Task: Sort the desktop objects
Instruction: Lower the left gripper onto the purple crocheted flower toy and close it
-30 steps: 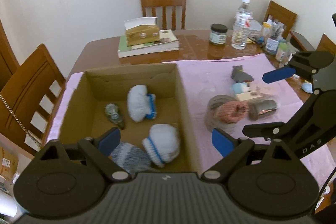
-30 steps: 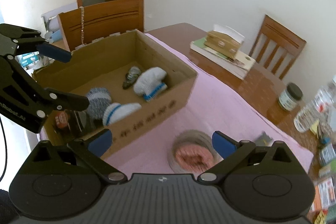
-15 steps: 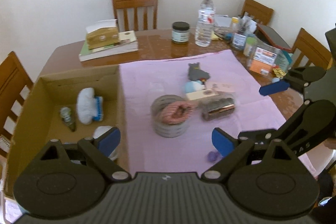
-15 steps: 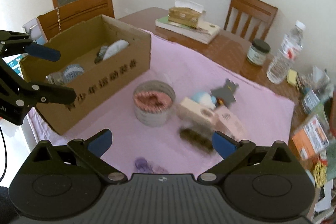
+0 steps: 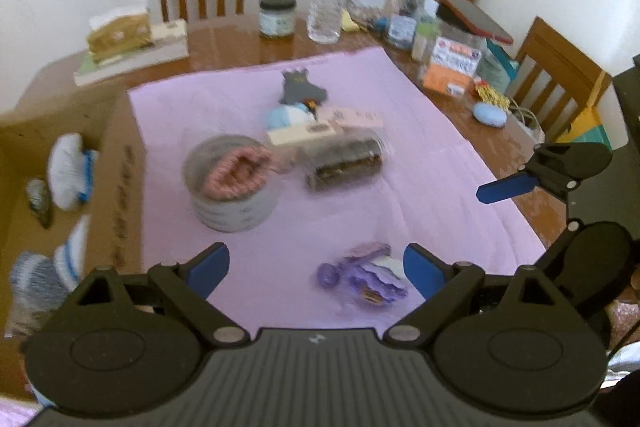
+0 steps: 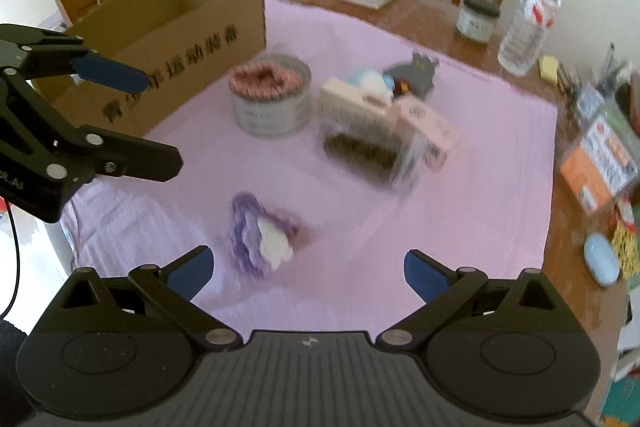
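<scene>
Two sets of tongs, both mine, tip steeply down over the pink cloth [image 6: 480, 155]. My left gripper [image 5: 316, 269] stands wide, nothing between its blue pads, and the purple bundle [image 5: 366, 277] lies on the cloth just ahead of them, nearer the right-hand pad. My right gripper [image 6: 306, 271] is spread just as wide and empty, with the same purple bundle [image 6: 262, 237] just beyond its left-hand pad. Each gripper shows at the edge of the other's view, so they hang side by side. Farther off sit the round tin [image 6: 272, 99] with pinkish yarn inside and a blurred heap of small boxes [image 6: 384, 123] (details unclear). The cardboard box [image 5: 120, 187] with white knitted pieces is at my left.
</scene>
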{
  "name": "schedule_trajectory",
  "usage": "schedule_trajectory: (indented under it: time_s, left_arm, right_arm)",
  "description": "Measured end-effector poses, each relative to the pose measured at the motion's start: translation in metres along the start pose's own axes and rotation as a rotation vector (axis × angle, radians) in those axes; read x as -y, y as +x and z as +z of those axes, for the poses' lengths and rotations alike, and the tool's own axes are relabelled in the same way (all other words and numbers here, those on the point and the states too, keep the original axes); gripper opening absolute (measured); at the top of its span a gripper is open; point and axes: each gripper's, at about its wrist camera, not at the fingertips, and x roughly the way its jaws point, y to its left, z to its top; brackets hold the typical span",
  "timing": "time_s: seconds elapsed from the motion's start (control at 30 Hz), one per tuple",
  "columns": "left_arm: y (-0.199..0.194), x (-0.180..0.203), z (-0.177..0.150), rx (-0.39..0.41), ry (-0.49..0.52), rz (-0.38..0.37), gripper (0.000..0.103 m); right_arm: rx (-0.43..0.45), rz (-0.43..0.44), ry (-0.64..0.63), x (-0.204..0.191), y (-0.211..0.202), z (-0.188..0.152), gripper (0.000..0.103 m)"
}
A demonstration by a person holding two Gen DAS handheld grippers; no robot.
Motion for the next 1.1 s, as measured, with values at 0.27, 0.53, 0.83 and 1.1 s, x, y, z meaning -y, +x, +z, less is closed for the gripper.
schedule_trajectory:
  time_s: [0.27, 0.53, 0.83, 1.1]
  left_arm:
    - [0.037, 0.027, -0.006, -0.048, 0.036, -0.062, 0.094]
    - [0.056, 0.042, -0.015, -0.103, 0.074, -0.042, 0.092]
    - [0.076, 0.046, -0.025, -0.151, 0.053, -0.050, 0.072]
    - [0.083, 0.052, -0.022, -0.127, 0.092, -0.020, 0.056]
  right_arm:
    - [-0.036, -0.025, 0.040, 0.016, 0.001, -0.024, 0.103]
    - [-0.051, -0.022, 0.071, 0.033, 0.004, -0.033, 0.103]
    - [-0.081, -0.021, 0.070, 0.047, 0.011, -0.041, 0.103]
    - [-0.078, -0.019, 0.060, 0.054, 0.012, -0.040, 0.103]
